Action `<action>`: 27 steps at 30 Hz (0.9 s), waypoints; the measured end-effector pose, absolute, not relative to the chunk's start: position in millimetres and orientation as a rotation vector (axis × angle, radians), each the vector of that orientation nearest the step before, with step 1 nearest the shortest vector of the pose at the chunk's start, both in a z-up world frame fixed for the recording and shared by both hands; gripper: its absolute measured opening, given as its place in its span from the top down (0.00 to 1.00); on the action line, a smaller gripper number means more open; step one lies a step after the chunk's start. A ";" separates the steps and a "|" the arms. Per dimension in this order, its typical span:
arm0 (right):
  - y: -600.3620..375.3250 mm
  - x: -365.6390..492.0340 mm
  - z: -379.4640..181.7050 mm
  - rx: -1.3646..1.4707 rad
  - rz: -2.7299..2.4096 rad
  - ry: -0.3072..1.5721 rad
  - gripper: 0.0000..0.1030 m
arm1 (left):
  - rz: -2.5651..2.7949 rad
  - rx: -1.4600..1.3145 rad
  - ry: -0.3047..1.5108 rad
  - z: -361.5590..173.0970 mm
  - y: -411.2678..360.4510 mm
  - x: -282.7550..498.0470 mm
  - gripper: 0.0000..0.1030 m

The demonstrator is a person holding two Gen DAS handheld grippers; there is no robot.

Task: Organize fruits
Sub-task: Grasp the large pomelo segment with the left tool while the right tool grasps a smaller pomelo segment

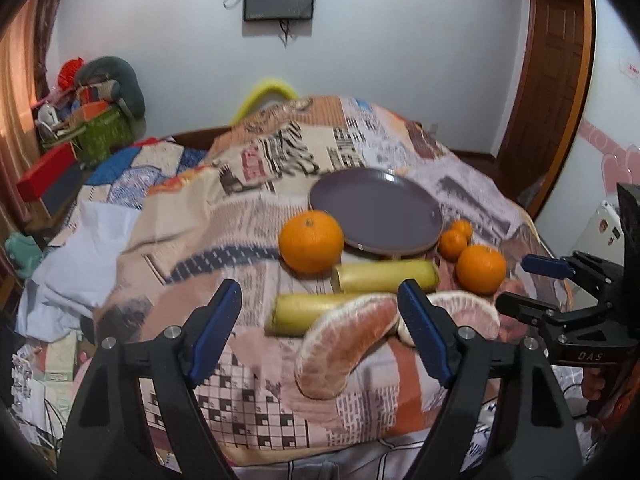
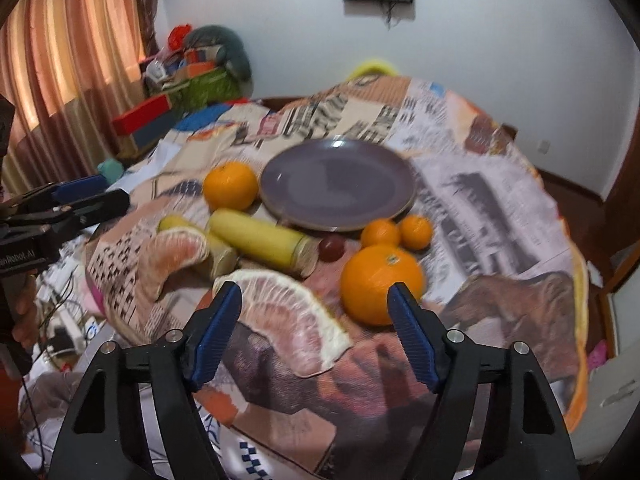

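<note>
A purple plate [image 1: 376, 208] [image 2: 336, 184] lies on the newspaper-print cloth, with fruit in front of it. My left gripper [image 1: 320, 300] is open over a pink pomelo segment [image 1: 344, 344], and the pads do not touch it. Two yellow banana pieces [image 1: 384, 276] and a large orange [image 1: 311, 240] lie just beyond. My right gripper [image 2: 316, 300] is open above a second pomelo segment [image 2: 288, 316], with another large orange [image 2: 380, 284] by its right finger. Two small tangerines [image 2: 380, 232] and a dark red grape [image 2: 332, 248] sit near the plate's rim.
The cloth covers a raised, rounded surface that drops away on all sides. A cluttered shelf with a green basket [image 1: 104, 136] and a red box [image 1: 44, 176] stands at the left. Cables and papers lie low on the left [image 2: 64, 320]. A wooden door [image 1: 556, 92] is at the right.
</note>
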State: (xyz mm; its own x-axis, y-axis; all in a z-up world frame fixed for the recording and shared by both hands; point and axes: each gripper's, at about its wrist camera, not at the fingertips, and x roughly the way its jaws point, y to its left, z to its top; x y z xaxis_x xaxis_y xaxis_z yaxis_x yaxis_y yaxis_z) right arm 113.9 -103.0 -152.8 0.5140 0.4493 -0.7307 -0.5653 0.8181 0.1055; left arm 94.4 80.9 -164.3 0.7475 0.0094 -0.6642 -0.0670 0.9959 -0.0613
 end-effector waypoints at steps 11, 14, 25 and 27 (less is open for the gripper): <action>-75.1 127.3 -181.4 -0.218 0.692 0.941 0.32 | -0.034 -0.108 0.870 -212.2 78.2 107.8 0.22; -73.5 130.8 -189.1 -0.230 0.691 0.962 0.32 | -0.028 -0.106 0.896 -221.7 78.5 112.4 0.22; -59.3 131.1 -201.5 -0.319 0.726 0.963 0.23 | -0.038 -0.127 0.949 -242.6 75.3 128.2 0.43; -59.3 134.7 -203.0 -0.303 0.735 0.970 0.24 | -0.037 -0.129 0.947 -243.3 75.3 128.5 0.44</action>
State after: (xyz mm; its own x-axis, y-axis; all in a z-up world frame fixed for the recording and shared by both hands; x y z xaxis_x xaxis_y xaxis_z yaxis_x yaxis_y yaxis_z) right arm 134.7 -59.3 -203.0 0.3517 0.4281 -0.8325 -0.6854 0.7235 0.0825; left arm 128.5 75.3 -243.3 0.5842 -0.0887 -0.8067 -0.0247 0.9916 -0.1270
